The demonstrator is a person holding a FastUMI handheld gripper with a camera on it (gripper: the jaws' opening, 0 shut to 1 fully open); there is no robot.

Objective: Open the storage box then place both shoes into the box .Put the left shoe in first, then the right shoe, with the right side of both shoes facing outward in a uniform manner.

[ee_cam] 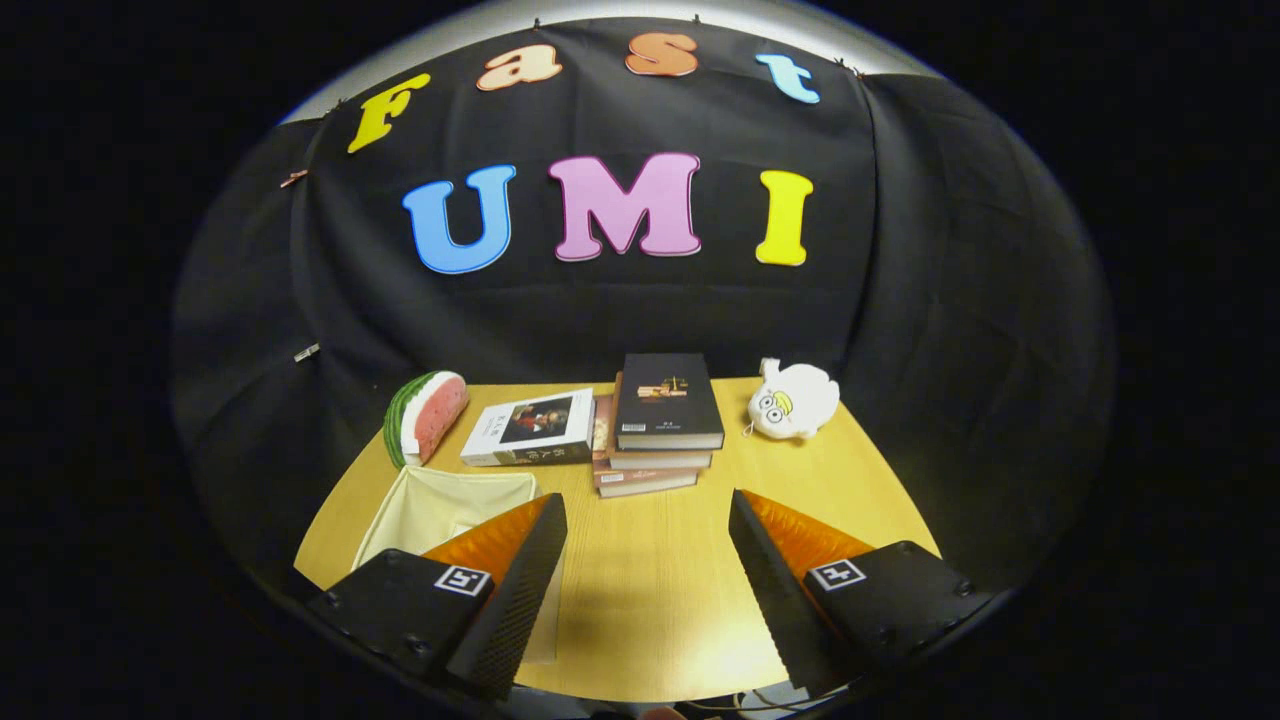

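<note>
We see our gripper (648, 560) as two wedge-shaped fingers (520, 590), set wide apart, their inner faces covered in a fine dotted texture; each rises from a blocky matte housing; each housing bears a small square white-bordered marker and round screws near its corners.

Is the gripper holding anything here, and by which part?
Nothing is held. The gripper is open, with only bare table between its fingers.

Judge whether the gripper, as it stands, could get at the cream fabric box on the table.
Probably yes. The gripper is open, with bare table between its fingers. The fabric box lies just ahead beside one finger, partly behind it, open-topped, with nothing in between.
</note>
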